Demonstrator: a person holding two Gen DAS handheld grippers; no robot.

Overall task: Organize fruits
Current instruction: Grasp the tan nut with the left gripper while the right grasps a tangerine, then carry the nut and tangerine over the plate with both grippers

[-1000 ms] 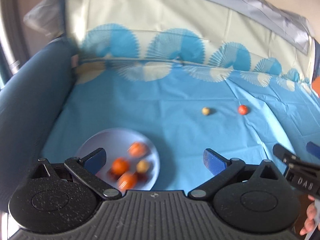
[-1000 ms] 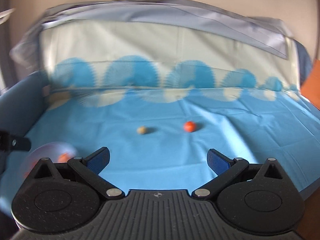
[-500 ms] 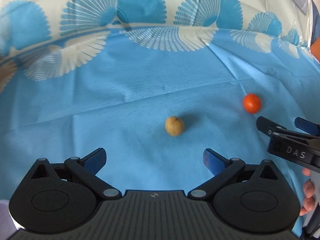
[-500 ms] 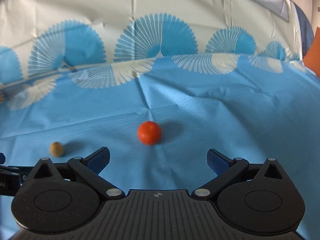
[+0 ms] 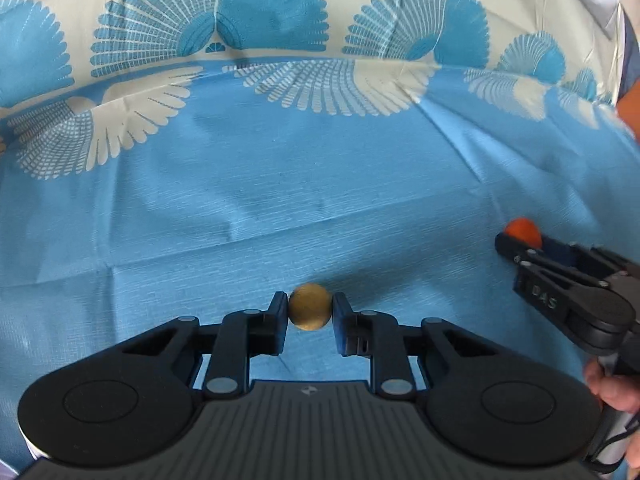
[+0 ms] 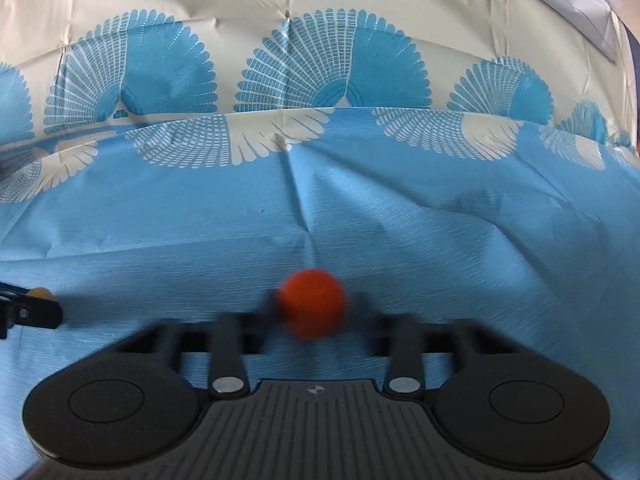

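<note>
Jaws of the left gripper (image 5: 310, 313) are clamped on the tan fruit (image 5: 310, 312) at 6 o'clock on the blue cloth (image 5: 280, 184). Right gripper (image 6: 311, 307) is closing around the orange fruit (image 6: 312, 302), pads too blurry to call contact. So it's the pickup step; next I'd guess both lift straight up without squeezing harder.

Blue fan-patterned cloth (image 5: 280, 200) over surface, daylit.

A creased blue tablecloth (image 5: 280, 184) with white and blue fan-shaped prints covers the whole surface.
</note>
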